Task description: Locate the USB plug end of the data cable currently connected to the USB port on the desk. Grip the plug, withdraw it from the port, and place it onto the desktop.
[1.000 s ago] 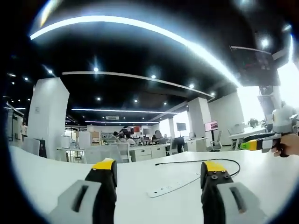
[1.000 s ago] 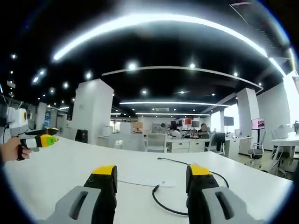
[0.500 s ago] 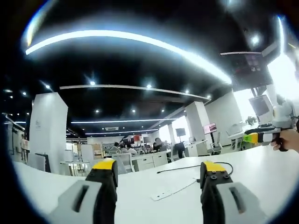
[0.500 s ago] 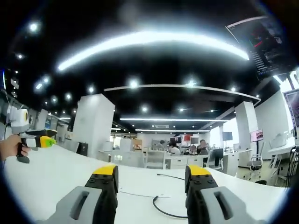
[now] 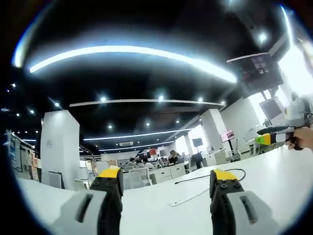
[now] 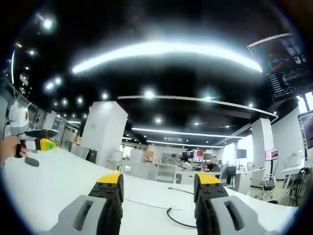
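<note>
Both the left gripper and right gripper hover level, jaws wide, over the desk

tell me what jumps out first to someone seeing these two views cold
The long curved ceiling light sweeps bright across the dark ceiling. Below it, on the white desk, a flat white power strip lies just beyond the right gripper's open yellow-tipped jaws, with a black cable curling away from its end. In the left gripper view, the left gripper stands open toward the same strip.
</note>
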